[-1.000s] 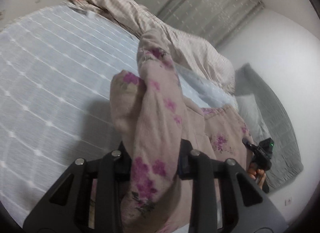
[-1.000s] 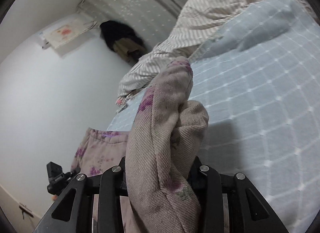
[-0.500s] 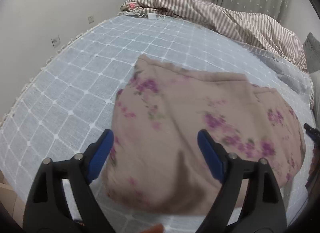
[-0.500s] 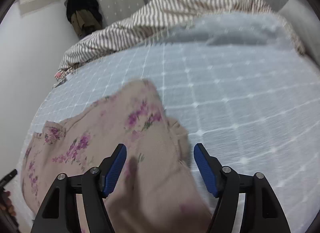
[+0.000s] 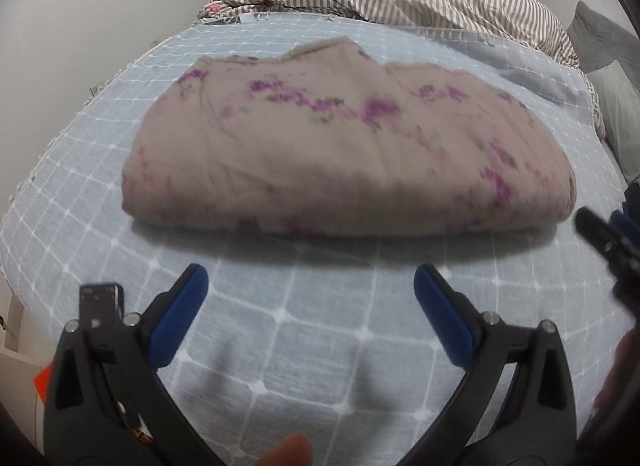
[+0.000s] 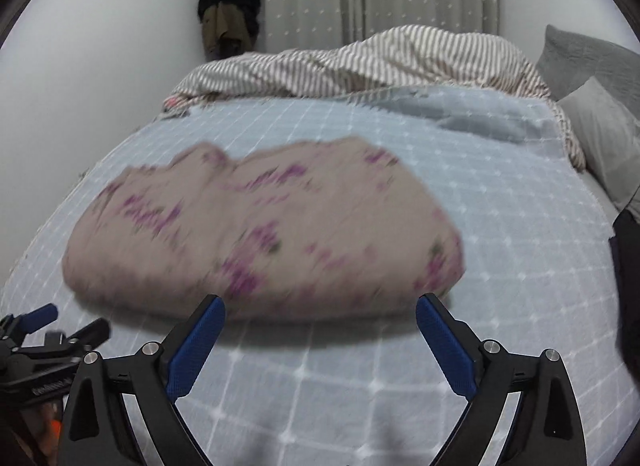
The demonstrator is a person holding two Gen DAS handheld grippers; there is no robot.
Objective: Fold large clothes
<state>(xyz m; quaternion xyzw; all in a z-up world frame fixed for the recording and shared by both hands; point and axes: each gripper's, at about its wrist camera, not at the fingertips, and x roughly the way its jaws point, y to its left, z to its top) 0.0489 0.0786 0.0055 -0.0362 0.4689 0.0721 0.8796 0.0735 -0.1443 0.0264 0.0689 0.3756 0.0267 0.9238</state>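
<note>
Both grippers, left (image 5: pixel 310 292) and right (image 6: pixel 320 320), now gape empty, having released the folded floral garment (image 5: pixel 344 145) onto the bed (image 5: pixel 320 346)

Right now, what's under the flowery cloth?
The cloth lies folded on the blue checked bedspread. Whatever is tucked inside its folds is hidden.

Folded floral garment (image 5: pixel 344 149) on bed, ahead of both tools.
Pinkish-beige w/ purple flowers, lying flat, folded edge nearest, just past the open fingertips, untouched; blurry.
</note>
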